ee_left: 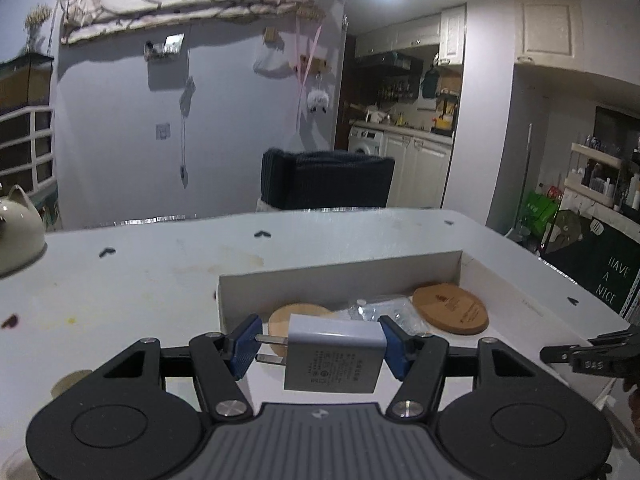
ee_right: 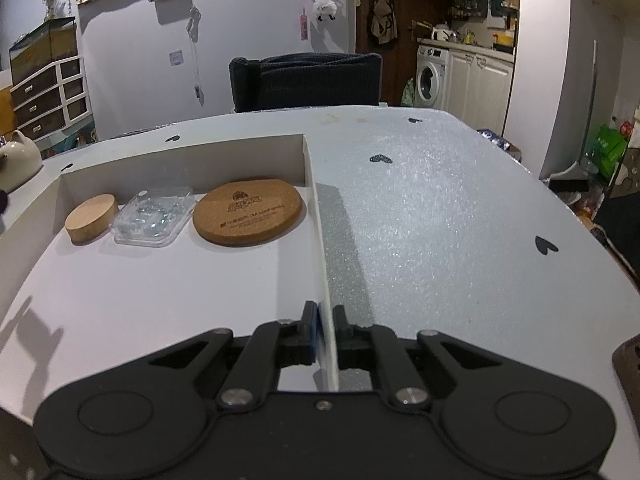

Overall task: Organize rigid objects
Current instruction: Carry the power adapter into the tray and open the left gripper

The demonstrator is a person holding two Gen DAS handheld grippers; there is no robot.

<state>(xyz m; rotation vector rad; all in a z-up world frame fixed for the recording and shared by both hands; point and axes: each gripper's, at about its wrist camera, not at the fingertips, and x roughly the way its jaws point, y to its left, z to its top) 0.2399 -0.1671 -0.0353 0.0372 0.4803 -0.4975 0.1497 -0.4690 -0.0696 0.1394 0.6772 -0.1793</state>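
Observation:
My left gripper (ee_left: 320, 344) is shut on a white plug adapter (ee_left: 334, 360), its two prongs pointing left, held over the near end of a shallow white cardboard box (ee_left: 340, 276). Inside the box lie a cork coaster (ee_left: 452, 309), a clear plastic case (ee_left: 384, 310) and a small wooden disc (ee_left: 280, 316). In the right wrist view my right gripper (ee_right: 325, 332) is shut on the box's right wall (ee_right: 320, 240), which runs up between the fingers. The coaster (ee_right: 247, 212), the clear case (ee_right: 154, 217) and the wooden disc (ee_right: 91, 219) lie at the box's far end.
The box rests on a white table (ee_right: 440, 208) marked with small black hearts. A cream cat-eared teapot (ee_left: 18, 232) stands at the table's left edge. A dark chair back (ee_left: 326, 178) rises behind the far edge. The right gripper's tip (ee_left: 592, 354) shows at the right in the left wrist view.

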